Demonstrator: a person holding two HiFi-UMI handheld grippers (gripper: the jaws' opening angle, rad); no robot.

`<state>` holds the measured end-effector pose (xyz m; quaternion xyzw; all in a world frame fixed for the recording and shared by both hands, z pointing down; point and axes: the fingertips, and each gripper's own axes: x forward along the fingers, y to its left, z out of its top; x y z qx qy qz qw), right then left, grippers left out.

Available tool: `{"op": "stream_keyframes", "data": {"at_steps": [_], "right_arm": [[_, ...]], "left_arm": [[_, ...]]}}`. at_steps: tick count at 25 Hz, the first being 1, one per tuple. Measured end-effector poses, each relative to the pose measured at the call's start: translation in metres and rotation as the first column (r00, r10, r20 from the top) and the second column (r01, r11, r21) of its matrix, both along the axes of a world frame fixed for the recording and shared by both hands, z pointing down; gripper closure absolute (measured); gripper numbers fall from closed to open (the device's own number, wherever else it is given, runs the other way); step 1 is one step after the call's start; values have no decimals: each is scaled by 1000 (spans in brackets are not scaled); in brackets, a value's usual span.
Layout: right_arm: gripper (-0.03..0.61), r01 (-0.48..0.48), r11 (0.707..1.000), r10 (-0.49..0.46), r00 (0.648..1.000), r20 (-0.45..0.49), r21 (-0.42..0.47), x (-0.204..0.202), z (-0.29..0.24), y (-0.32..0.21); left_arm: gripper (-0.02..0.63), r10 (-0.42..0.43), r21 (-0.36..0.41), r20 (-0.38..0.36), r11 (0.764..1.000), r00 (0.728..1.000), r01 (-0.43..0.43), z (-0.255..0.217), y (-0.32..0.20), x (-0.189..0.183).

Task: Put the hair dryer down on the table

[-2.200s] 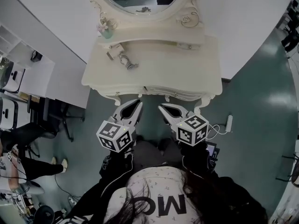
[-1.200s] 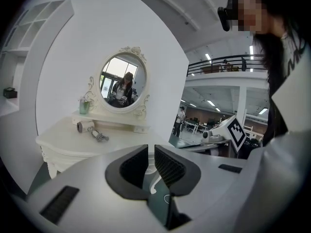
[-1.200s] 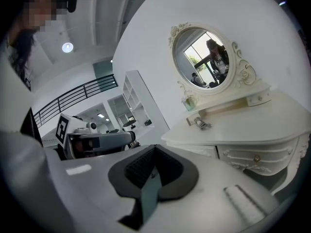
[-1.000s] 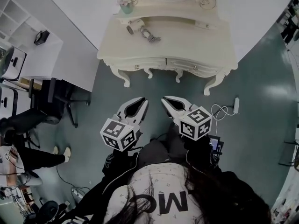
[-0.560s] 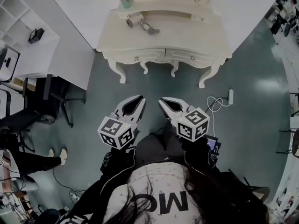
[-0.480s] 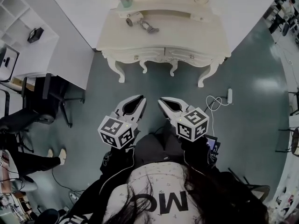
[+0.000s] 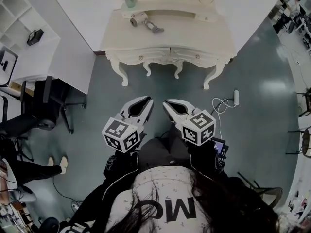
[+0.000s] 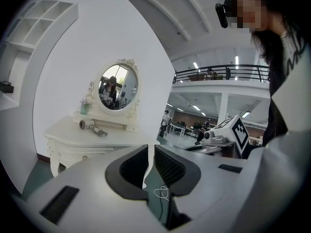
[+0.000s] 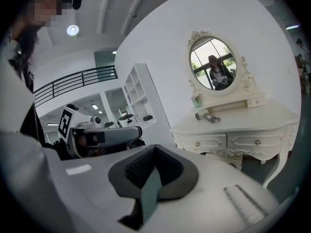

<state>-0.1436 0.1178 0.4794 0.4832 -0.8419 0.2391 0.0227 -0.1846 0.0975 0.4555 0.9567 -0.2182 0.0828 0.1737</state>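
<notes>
Hair dryer (image 7: 139, 19) is lying on the dressing table (image 7: 194, 35), back left, beneath the oval mirror (image 9: 214, 69). The placing step is looking finished.

Left gripper (image 7: 147, 100) and right gripper (image 7: 165, 103) are hanging well apart from it, jaws pressed together on nothing. No further move is seeming necessary.

Dryer: pale, short-barrelled. Table: cream, glossy, scroll-legged.

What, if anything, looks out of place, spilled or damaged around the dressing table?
Nothing stands out. The hair dryer lies on the table by the mirror, and nothing is spilled or broken. A loose white cable sprawls on the floor beside the table.
</notes>
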Motion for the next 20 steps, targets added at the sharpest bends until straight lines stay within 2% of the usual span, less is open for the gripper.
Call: {"op": "stream_keyframes", "data": {"at_steps": [14, 20], "right_arm": [[569, -12, 1000, 12, 1000, -25, 7, -8, 1, 12], [569, 26, 999, -25, 999, -27, 25, -14, 2, 4]], "left_arm": [[594, 44, 18, -14, 999, 999, -44, -4, 13, 2], [594, 13, 42, -15, 999, 1000, -13, -7, 5, -2]]}}
